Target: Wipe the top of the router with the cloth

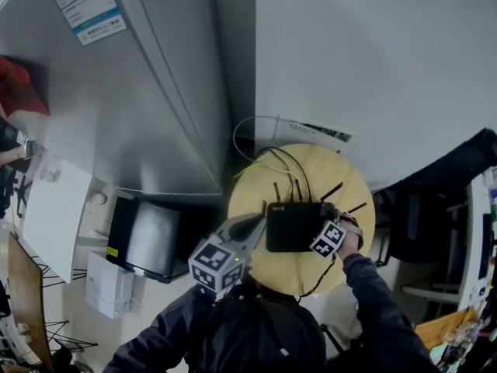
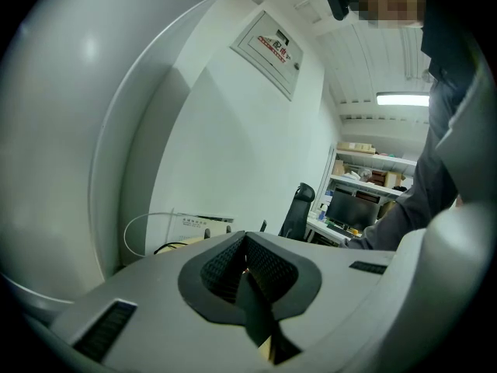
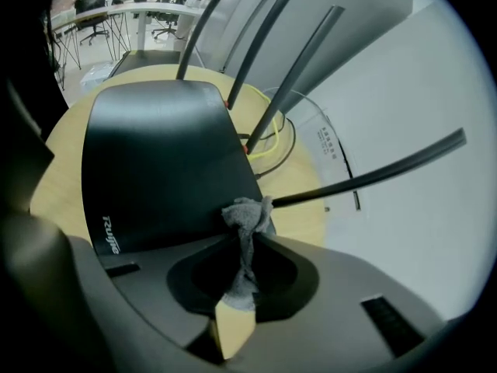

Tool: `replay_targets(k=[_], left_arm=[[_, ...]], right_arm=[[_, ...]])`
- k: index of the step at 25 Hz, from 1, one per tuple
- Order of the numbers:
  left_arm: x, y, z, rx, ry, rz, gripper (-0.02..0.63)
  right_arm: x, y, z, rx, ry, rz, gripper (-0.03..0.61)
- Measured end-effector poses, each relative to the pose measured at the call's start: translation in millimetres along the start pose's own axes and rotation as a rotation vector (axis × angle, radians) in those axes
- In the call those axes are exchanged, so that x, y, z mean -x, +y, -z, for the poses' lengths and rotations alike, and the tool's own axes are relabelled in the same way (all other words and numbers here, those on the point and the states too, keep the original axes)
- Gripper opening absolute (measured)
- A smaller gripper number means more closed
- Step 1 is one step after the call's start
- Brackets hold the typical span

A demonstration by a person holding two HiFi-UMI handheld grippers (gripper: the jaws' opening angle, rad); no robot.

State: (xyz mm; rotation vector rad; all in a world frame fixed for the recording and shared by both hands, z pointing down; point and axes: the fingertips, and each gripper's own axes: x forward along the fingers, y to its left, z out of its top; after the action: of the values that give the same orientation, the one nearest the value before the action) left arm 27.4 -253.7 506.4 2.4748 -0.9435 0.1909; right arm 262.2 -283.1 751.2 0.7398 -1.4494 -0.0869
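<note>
Cloth [image 3: 248, 212], fuzzy grey, is pinched by right tongs [image 3: 245, 239] at a corner of the smooth black router [image 3: 155, 162]. Left tongs [image 2: 245, 264] press together, empty.

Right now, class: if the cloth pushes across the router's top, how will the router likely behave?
The router looks like a light, stiff plastic shell, so it may slide on the smooth table. Its thin antennas would probably swing if knocked.

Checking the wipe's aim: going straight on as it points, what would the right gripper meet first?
Probably the top of the router, with the held cloth touching first; depth is unclear.
</note>
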Motion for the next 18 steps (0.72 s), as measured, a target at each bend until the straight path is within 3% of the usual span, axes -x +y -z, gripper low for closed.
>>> replay_targets(k=[8, 18], left_arm=[[-10.1, -6.1, -2.5, -0.01, 0.004, 0.023, 0.002], [-15.1, -18.8, -3.6, -0.017, -0.002, 0.061, 0.002]], right_arm=[[13.6, 20.8, 7.5, 0.095, -0.034, -0.076, 0.071], [59.5, 91.1, 30.7, 0.148, -0.094, -0.2, 0.071]])
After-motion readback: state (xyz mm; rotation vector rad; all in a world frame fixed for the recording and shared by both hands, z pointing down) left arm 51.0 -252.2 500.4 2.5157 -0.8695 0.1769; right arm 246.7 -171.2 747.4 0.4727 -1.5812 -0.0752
